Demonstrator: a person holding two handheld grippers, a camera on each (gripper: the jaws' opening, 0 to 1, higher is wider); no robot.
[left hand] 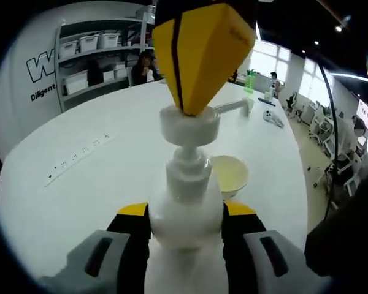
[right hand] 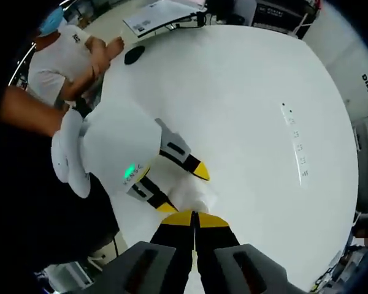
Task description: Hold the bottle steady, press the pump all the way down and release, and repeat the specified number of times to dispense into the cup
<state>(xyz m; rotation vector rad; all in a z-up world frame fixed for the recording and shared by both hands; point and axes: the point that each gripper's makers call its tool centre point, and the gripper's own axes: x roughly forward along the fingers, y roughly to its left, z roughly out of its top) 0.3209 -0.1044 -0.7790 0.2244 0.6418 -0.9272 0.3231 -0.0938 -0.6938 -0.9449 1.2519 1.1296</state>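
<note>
Although the white pump bottle (left hand: 185, 208) is seen clearly in the left gripper view, its base is cut off below the frame. There it is clamped between the yellow-tipped jaws of the left hand-held gripper (left hand: 185, 215), closed against its shoulder. The right hand-held gripper (left hand: 199, 58), jaws pressed together, is set tip-down on the pump head (left hand: 189, 124). A cream cup (left hand: 229, 173) stands under the spout on the white surface (left hand: 80, 184). In the right gripper view the bottle (right hand: 193, 195) is largely hidden behind the left hand-held gripper (right hand: 185, 184) and the right one's closed jaws (right hand: 195, 222).
</note>
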